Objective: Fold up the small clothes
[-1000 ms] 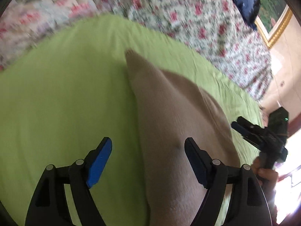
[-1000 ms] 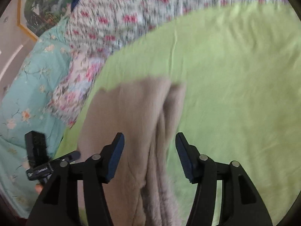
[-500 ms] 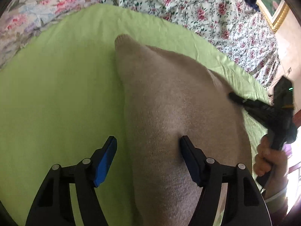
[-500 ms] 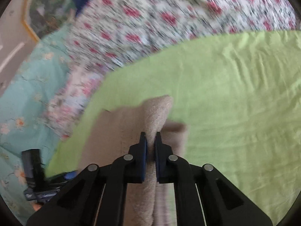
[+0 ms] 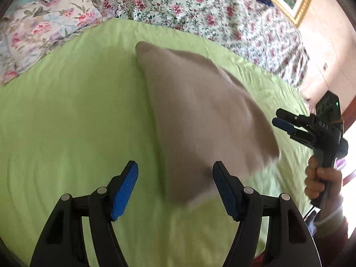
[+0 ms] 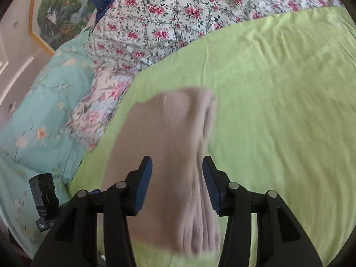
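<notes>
A beige knit garment [image 5: 200, 115] lies folded on the green sheet [image 5: 66, 122], its pointed corner toward the far side. My left gripper [image 5: 174, 187] hovers open over the garment's near edge, blue pads [image 5: 124, 189] clear of the cloth. In the right wrist view the same garment [image 6: 173, 138] shows a doubled fold along its right side. My right gripper [image 6: 178, 178] is above it with its jaws opening; the cloth lies under the gap and the pads do not press it. From the left wrist view that right gripper [image 5: 287, 124] stands off the garment's right edge, held by a hand [image 5: 320, 178].
A rose-patterned quilt [image 5: 200, 6] is bunched along the far side of the sheet. Teal flowered bedding [image 6: 44, 111] lies to the left in the right wrist view, with a framed picture [image 6: 51, 11] on the wall behind. Bare green sheet [image 6: 278, 89] stretches to the right.
Half a second ago my right gripper was shut on a raised fold of the garment; it has let go and the fold lies down. My left gripper drew back toward the garment's near edge.
</notes>
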`<state>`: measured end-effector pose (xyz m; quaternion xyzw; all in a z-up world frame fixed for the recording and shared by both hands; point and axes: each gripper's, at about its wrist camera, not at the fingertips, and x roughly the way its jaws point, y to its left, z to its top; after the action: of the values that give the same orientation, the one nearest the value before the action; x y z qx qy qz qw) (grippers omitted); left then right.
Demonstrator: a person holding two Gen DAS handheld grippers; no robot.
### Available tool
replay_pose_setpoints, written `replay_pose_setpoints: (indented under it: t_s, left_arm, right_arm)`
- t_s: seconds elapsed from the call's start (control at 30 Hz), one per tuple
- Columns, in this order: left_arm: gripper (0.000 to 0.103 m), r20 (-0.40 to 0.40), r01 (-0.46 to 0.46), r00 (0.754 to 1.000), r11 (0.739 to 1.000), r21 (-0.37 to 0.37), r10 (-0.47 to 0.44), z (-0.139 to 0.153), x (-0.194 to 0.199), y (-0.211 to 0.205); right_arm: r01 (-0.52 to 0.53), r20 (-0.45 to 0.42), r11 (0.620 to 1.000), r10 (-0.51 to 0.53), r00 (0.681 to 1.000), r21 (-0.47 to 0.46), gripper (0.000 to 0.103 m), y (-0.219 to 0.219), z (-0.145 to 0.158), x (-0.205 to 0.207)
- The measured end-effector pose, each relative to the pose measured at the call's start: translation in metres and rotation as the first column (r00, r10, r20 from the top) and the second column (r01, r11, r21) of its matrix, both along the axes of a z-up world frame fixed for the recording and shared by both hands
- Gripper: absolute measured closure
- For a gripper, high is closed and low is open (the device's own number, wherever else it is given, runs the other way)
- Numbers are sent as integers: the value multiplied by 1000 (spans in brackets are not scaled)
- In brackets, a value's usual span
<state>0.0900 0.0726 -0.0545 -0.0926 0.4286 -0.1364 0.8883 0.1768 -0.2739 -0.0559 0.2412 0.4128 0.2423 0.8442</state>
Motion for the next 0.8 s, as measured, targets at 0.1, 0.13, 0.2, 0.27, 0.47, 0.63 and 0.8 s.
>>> replay_pose_setpoints:
  t_s: [0.1,0.13,0.2,0.27,0.47,0.63,0.8]
  left_arm:
    - [33,14,-5,1000,999,36,4,-14,-18,-8]
    - [34,7,-6,1000,999,48,6,-19,-18,-10]
    - [35,1,-6,1000,997,82,6,-27,-16,-18]
    - [36,12,-16,1000,994,113,14,-31,-15,-23]
    - [85,58,-108,993,983,150,100,-33,0,-26]
    - [91,117,-133,988,937,323,99,-37,-19,-54]
    - [91,109,-107,991,940,324,76,-42,-23,-55]
  right_arm:
    - [-20,-28,1000,20,999,-6,54,0,-12,-24]
    - [-32,-35,999,31,999,-13,54,3,-17,-30]
    - [-52,-44,998,51,998,-24,54,10,-23,-36]
    - [-60,-48,998,59,997,-24,54,15,-29,-37]
    - [-78,-31,996,76,997,-47,90,27,-31,-37]
    - [-29,38,996,32,999,-81,97,12,-11,-42]
    - [-23,-72,990,13,997,-138,97,5,-51,-30]
